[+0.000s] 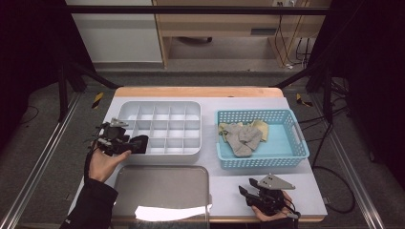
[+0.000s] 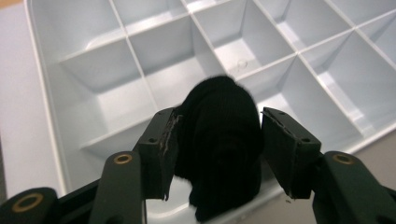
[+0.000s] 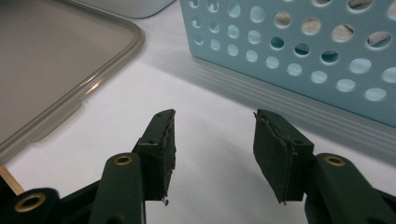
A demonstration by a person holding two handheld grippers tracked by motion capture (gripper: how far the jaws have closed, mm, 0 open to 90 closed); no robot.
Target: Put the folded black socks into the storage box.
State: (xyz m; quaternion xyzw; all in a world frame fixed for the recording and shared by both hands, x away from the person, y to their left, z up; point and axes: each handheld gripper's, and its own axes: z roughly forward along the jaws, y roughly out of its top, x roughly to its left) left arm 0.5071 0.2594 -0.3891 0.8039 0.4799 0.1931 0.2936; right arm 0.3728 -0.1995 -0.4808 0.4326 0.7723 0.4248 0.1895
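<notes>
Left gripper (image 2: 217,140) hangs over the divided tray's (image 2: 46,116) near rim, jaws parted, black sock (image 2: 219,140) loose between; neighbouring cells open.

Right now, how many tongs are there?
2. The left tongs are above the white tray, a black sock between them; the right tongs are above the table, beside the blue basket.

no readable text, label, brand, number or sign shows anywhere.
</notes>
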